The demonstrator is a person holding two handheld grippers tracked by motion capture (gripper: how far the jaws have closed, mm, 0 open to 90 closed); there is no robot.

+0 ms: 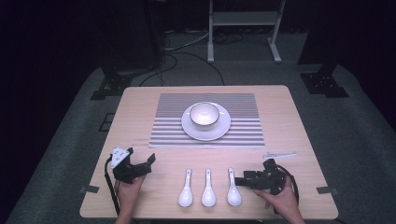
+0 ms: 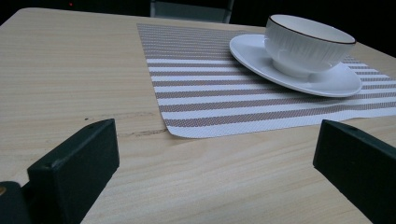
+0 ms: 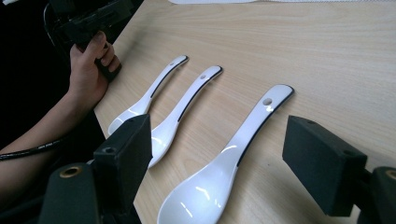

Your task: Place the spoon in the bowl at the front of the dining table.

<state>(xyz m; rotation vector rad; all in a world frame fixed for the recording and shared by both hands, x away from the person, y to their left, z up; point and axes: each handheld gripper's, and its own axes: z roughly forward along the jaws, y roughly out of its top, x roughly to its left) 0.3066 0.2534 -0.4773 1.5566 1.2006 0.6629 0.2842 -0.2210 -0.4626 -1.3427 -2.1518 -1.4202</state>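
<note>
1. Bench (image 1: 140, 100) layout: a striped placemat (image 1: 163, 126) lies at the middle, carrying a white saucer (image 1: 222, 130) with a white bowl (image 1: 204, 114) standing upright on it.
2. Spoons: three white ceramic spoons lie in a row along the near edge, bowls toward the person, handles pointing at the placemat. They lie close side by side without touching.
3. Right gripper (image 1: 240, 180): held low at the near right of the bench, pointing leftward at the rightmost spoon (image 1: 233, 189). Its jaws stand wide apart and hold nothing. In the right gripper view the rightmost spoon (image 3: 224, 163) lies between the two jaws, not yet pinched.
4. Left gripper (image 1: 150, 161): rests at the near left, well clear of the leftmost spoon (image 1: 186, 191). Its jaws are wide and empty, facing the placemat (image 2: 201, 79) and bowl (image 2: 308, 44).
5. Step in hand, as judged: the approach to picking up the rightmost spoon. No grasp is made.
6. Next move, as judged: lower the right gripper until its jaws straddle the handle, then close. The glazed handle is thin and lies flat, so slipping is the risk. The middle spoon (image 1: 208, 189) lies near and should be left undisturbed.
</note>
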